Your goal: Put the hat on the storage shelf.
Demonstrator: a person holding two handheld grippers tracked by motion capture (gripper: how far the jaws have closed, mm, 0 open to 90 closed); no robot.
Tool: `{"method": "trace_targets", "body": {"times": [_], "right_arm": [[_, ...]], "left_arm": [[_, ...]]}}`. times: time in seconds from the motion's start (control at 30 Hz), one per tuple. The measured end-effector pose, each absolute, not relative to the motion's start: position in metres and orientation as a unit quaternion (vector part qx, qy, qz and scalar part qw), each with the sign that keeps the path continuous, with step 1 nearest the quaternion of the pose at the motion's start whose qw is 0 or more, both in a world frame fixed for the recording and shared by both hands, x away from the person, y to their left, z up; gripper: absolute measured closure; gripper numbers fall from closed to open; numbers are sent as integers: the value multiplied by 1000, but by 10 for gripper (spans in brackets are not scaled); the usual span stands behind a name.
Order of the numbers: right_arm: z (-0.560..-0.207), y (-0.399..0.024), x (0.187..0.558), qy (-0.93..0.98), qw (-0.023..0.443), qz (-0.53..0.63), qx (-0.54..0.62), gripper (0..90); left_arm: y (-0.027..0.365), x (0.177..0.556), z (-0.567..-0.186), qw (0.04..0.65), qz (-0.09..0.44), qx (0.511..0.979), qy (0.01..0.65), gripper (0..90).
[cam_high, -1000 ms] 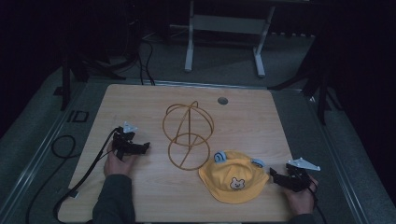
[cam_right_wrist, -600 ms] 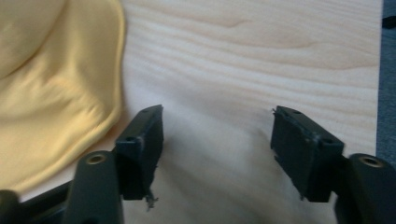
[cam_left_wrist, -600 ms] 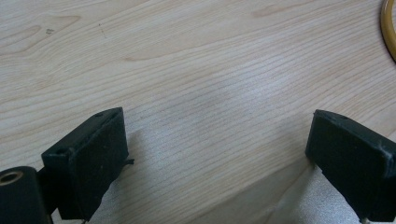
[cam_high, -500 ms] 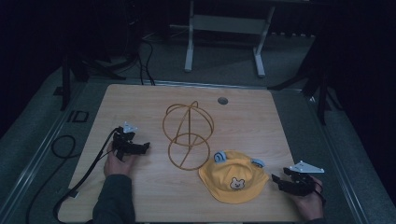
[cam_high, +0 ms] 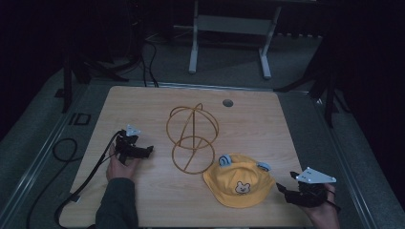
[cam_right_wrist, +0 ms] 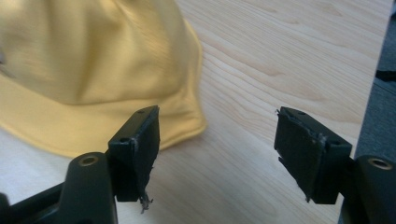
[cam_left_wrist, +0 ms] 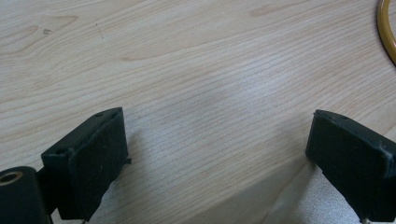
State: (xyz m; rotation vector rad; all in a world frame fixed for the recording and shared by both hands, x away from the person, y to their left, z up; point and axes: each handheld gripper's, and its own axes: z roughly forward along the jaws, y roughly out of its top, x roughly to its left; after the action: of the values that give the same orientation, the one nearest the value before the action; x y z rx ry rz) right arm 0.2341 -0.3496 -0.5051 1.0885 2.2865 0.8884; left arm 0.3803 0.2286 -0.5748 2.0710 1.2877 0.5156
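**Yellow hat lying just beside the open right gripper, wire stand between the two hands**

The yellow bear-face hat (cam_high: 239,180) is seen flat on the wooden table (cam_high: 143,102), in the near right part, its brim close to the table's near edge. The right gripper (cam_high: 286,193) is held just to the hat's right, near the table's right-hand near corner, with its jaws pointed toward the hat. In the right gripper view the jaws are seen wide apart and empty; the hat's brim (cam_right_wrist: 187,126) lies ahead and toward the left jaw, bare wood being shown between the pads. The hat is roughly round, so no long axis is offered; the nearest graspable part is judged to be the brim edge facing the right gripper.

The left gripper (cam_high: 145,151) is rested on the table's left side, well apart from the hat, its jaws likewise spread wide with nothing between them. A golden wire stand (cam_high: 192,138), made of hoops, stands between the left gripper and the hat, its base ring close to the hat's far left edge; an arc of it is caught at the upper right of the left gripper view (cam_left_wrist: 386,32).

The right hand is therefore judged the nearer. Open room is left behind the hat and toward the table's far right, little toward the near edge
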Motion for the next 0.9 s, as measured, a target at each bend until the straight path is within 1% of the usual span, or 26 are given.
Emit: {"method": "trace_targets", "body": {"times": [0.4,0.5,0.63,0.7,0.9], "right_arm": [[-476,-341,237,858,203,306,360,271],[-467,-337,236,865,198,306,346,217],[-456,-328,235,874,189,298,333,175],[-452,-322,235,879,192,291,327,145],[-436,-311,238,888,188,281,311,114]], "left_arm": [[228,380,-575,318,196,787,491,53],[228,380,-575,318,195,788,491,53],[228,380,-575,318,196,787,491,53],[228,380,-575,318,196,787,491,53],[228,380,-575,318,196,787,491,53]]}}
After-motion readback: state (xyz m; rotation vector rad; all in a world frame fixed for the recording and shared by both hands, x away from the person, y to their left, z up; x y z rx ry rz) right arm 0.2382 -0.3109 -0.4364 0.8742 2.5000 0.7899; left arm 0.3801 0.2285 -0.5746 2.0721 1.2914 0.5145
